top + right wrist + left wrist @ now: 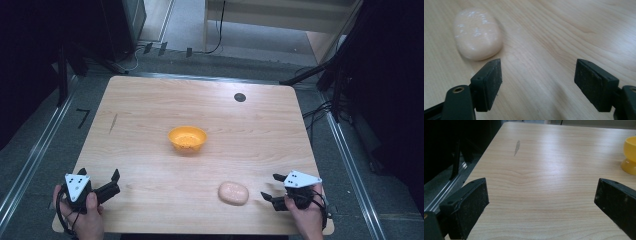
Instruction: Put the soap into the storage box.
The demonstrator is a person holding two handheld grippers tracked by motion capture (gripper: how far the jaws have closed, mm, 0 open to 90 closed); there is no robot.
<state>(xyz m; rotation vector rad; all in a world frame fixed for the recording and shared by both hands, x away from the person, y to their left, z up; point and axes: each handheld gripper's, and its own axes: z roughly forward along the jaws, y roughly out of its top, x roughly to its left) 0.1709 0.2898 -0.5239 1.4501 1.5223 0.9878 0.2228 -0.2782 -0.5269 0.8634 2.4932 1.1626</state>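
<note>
An orange bowl (pixel 187 138) stands upright near the middle of the wooden table (pixel 150 100); its side appears at the right edge of the left gripper view (pixel 630 155). A pale pink oval lump (pixel 233 193), like a bar of soap, lies near the front edge. My right gripper (pixel 271 186) rests just right of the lump, open and holding nothing. In the right gripper view the lump (pixel 477 33) lies ahead and left of the spread jaws of the right gripper (pixel 537 70), apart from them. My left gripper (pixel 99 173) sits at the front left corner, open over bare wood (pixel 541 188).
A round black spot (pixel 240 97) marks the table's far side. A thin dark streak (pixel 113 123) lies on the left part, also in the left gripper view (pixel 517 147). Metal rails and cables run on the floor along both sides. Dark stands surround the table.
</note>
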